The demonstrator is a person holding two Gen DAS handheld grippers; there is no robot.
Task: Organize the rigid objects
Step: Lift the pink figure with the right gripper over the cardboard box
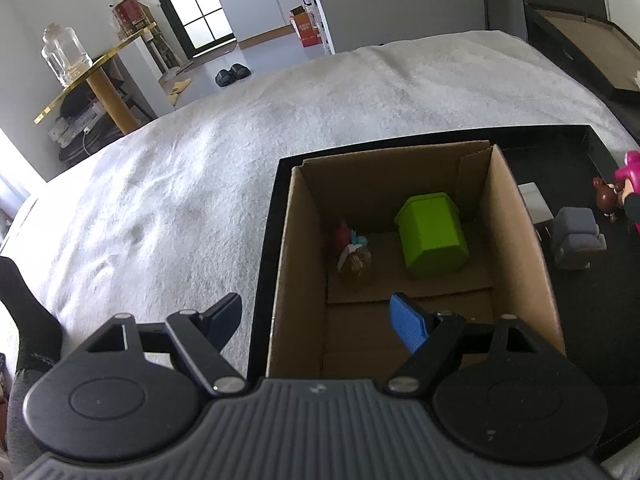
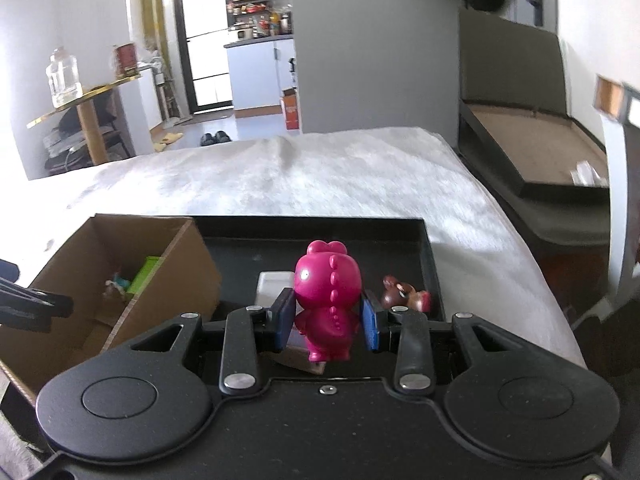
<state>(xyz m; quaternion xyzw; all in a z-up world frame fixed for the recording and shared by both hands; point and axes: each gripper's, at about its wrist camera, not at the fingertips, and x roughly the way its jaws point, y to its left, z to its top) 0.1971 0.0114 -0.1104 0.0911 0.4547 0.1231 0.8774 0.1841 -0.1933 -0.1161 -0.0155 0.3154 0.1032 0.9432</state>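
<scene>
My right tool [image 2: 329, 322] is clamped on the pink dinosaur figure [image 2: 328, 300], held upright above the black tray [image 2: 424, 248] on the white bed [image 2: 320, 172]. Behind it on the tray lie a white block [image 2: 274, 282] and a brown animal figure [image 2: 404, 294] near the tray's right edge. The cardboard box [image 1: 516, 240] fills the tray's left side, holding a green block [image 1: 432, 236] and a small figure [image 1: 354, 256]. A grey toy [image 1: 576, 238] stands just outside the box's right wall. My left tool [image 1: 316, 320] gapes empty, straddling the box's left wall.

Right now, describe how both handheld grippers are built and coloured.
The left gripper and the right gripper match: black linkage arms with silver pivot pins, two round black discs on the body, and blue ribbed pads on the fingers. The left body's top is ribbed grey; the right's is plain black. No cables or sleeves show.
</scene>
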